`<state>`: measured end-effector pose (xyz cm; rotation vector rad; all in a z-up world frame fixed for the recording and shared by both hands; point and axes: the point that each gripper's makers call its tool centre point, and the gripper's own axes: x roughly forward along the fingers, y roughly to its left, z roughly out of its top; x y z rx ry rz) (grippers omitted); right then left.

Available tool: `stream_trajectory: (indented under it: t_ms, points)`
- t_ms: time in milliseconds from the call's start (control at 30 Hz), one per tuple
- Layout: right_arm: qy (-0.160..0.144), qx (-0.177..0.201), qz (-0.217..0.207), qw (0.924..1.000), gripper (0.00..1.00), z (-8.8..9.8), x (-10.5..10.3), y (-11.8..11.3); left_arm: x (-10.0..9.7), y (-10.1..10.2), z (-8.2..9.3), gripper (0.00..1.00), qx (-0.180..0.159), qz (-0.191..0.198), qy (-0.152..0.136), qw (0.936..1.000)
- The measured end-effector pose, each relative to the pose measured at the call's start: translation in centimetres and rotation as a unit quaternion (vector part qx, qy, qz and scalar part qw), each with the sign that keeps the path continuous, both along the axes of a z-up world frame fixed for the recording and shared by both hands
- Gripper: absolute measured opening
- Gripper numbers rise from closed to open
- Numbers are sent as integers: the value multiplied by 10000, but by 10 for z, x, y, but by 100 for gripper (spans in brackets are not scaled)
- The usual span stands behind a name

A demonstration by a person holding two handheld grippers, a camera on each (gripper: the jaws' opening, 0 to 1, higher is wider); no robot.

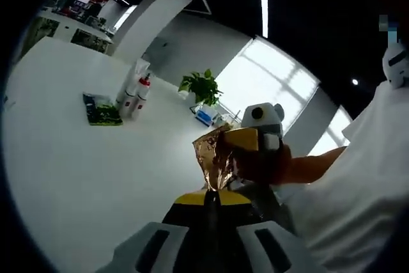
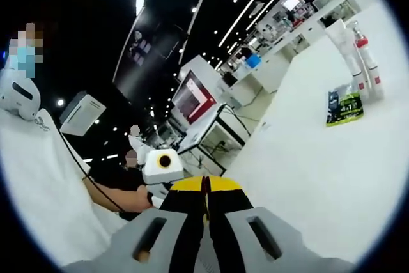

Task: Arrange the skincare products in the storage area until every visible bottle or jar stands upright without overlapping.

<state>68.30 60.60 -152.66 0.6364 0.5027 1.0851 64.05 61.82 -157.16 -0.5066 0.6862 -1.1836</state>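
Both hands are up off the counter [image 1: 77,177] right now. My left fingers [image 1: 211,197] are clamped flat together, and the gold foil sachet [image 1: 217,155] seems to rise straight out of their yellow tips, so I'd say I'm pinching it by its bottom edge. My right gripper [image 1: 250,137] sits just behind it at centre frame. In the right gripper view my right fingers [image 2: 206,187] are pressed shut with nothing between them, and the left gripper [image 2: 163,165] pokes in at lower left.

The stuff I actually need to tidy is well away from both hands. The two white bottles [image 1: 136,94] with red caps stand upright side by side at upper left of the left gripper view, and the green pack [image 1: 102,110] lies flat just beside them. In the right gripper view the same bottles [image 2: 359,59] are at upper right, with the pack [image 2: 345,107] below them.

My plan is to carry the sachet over low and slow and keep the pinch firm. It should go beside the bottles, not on top of the pack.

The foil is crinkly, thin and shiny, so it'll probably flop rather than stand. The bottles are tall, smooth cylinders and likely tip easily if bumped. The counter is plain glossy white.
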Motion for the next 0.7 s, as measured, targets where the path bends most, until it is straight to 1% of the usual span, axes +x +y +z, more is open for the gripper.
stream_trajectory:
  t_ms: [67, 100, 133, 167, 200, 233, 267, 300, 333, 400, 433, 467, 500, 567, 633, 667, 700]
  points:
    - [-18, -27, -41, 10000, 2, 0, 0, -1, 1, 2, 1, 1, -4, 48, -33, 10000]
    - [-135, -132, -82, 9998, 3, -1, 0, -1, 2, 4, 1, 1, -6, 61, -35, 10000]
    - [-234, -212, -107, 9994, 4, -1, 1, 0, 3, 4, 1, 1, -17, 77, 28, 10000]
    - [-319, -343, -163, 9988, 6, -4, 1, -1, 4, 5, 2, 0, -167, 128, 282, 9994]
    - [-336, -401, -186, 9985, 7, -5, 1, -1, 5, 5, 4, 0, -245, 164, 371, 9989]
    - [-381, -482, -182, 9979, 6, -6, 0, 0, 9, 9, 5, 0, -251, 240, 322, 9989]
    - [-391, -497, -191, 9978, 5, -6, 0, 0, 9, 10, 5, 0, -271, 263, 349, 9987]
    - [-511, -466, -217, 9974, 1, -4, 1, 0, 13, 12, 11, 0, -507, 399, 588, 9962]
    - [-470, -431, -216, 9977, 1, -4, 2, -1, 16, 15, 11, 0, -531, 509, 645, 9952]
    - [-420, -450, -256, 9978, 2, -5, 3, -3, 21, 19, 19, 0, -818, 619, 785, 9916]
    - [-419, -453, -255, 9978, 3, -5, 3, -3, 22, 21, 19, 0, -814, 602, 818, 9915]
    - [-422, -471, -260, 9977, 4, -5, 4, -3, 22, 20, 18, 0, -766, 582, 772, 9924]
    - [-511, -656, -319, 9960, 5, -8, 5, -4, 21, 18, 17, 0, -671, 549, 750, 9934]
    - [-548, -775, -348, 9949, 10, -11, 5, -5, 23, 17, 17, 0, -674, 554, 789, 9931]
    - [-605, -815, -439, 9939, 17, -11, 7, -6, 29, 18, 19, 0, -759, 670, 888, 9909]
    - [-715, -891, -567, 9918, 18, -10, 10, -9, 35, 19, 21, 0, -853, 788, 983, 9884]
    - [-766, -927, -605, 9909, 19, -10, 11, -10, 38, 21, 20, 0, -879, 854, 1029, 9871]
